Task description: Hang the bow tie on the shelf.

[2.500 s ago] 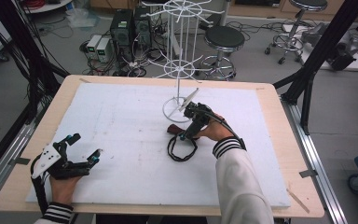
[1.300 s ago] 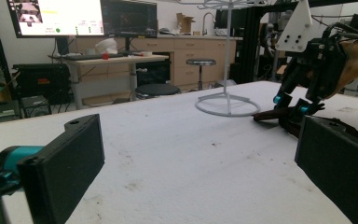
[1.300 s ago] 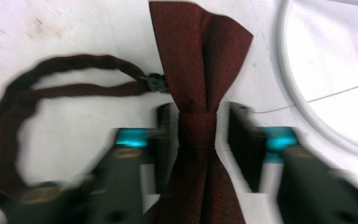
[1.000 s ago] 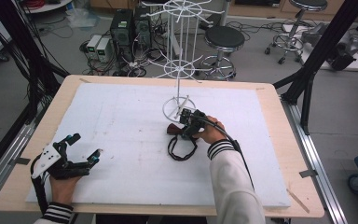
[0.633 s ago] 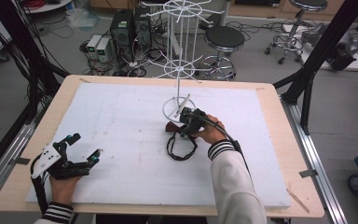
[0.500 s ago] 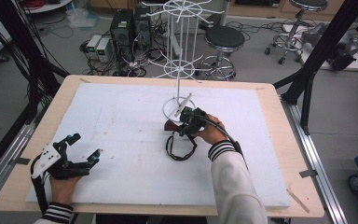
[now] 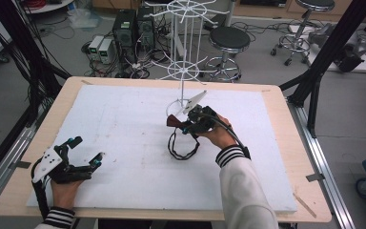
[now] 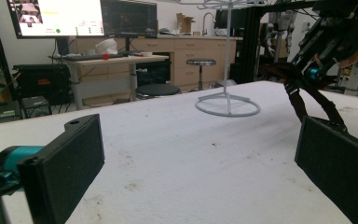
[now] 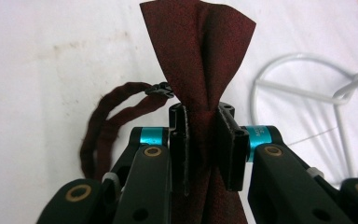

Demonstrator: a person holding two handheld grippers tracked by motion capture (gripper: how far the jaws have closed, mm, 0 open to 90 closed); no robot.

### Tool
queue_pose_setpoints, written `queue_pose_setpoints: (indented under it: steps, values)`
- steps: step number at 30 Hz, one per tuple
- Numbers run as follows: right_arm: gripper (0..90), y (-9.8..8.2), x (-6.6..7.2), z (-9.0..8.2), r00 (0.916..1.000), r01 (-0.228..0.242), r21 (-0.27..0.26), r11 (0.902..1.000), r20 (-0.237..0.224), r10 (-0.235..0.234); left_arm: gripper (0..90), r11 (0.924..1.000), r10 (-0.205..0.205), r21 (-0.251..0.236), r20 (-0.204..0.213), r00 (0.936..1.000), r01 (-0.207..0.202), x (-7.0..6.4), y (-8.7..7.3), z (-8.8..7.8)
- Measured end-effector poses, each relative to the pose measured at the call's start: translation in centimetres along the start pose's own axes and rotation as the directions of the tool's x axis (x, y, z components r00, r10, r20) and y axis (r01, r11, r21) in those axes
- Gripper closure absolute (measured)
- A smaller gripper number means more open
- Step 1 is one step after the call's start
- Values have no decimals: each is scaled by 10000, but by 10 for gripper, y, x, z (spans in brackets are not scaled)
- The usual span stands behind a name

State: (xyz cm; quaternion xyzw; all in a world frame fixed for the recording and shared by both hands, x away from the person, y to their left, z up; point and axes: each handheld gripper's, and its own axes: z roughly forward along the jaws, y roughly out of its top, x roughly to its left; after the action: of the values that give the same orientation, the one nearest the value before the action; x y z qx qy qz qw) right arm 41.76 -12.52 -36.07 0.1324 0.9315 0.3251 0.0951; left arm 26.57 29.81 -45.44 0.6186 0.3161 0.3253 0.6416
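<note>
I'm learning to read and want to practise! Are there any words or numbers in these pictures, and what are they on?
No text can be read.
Teal collar on the right tongs: tiny print, too blurred to read.
Monitor in the left gripper view: bright window with small pictures, lettering too small to read.
Dark red bow tie, white foam board, wire rack: no writing visible.

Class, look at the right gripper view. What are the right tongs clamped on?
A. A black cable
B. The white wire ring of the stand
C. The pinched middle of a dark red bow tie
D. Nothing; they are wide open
C: in the right gripper view the right tongs are shut on the narrow middle of the dark red bow tie, whose fabric fans out above the jaws; the white stand lies apart.
</note>
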Motion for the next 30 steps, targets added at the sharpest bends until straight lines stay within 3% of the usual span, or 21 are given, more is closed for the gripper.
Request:
queue_pose_setpoints:
  steps: [6, 13, 15, 16, 22, 30]
  values:
    - [774, 4, 2, -16, 9999, -21, -828, 9966, 115, 30, 17, 10000, -11, -2, 5, 10000, 11, 0, 0, 0]
    - [773, 6, 4, -35, 9995, -152, -1754, 9844, 252, 199, 17, 10000, -12, 1, 4, 10000, 12, 0, 0, 0]
    - [773, 6, 4, -43, 9990, -284, -2258, 9738, 275, 355, 17, 10000, -7, -3, -2, 10000, 7, 0, 0, 0]
    - [773, 6, 4, -43, 9990, -284, -2258, 9738, 275, 355, 17, 10000, -7, 0, 0, 10000, 7, 0, 0, 0]
    - [773, 3, 4, -61, 9973, -527, -3038, 9513, 324, 656, 17, 10000, -5, -1, -3, 10000, 5, 0, 0, 0]
    - [774, -2, 1, -86, 9926, -779, -4022, 9122, 538, 1085, 18, 10000, -5, 0, -4, 10000, 5, 0, 0, 0]
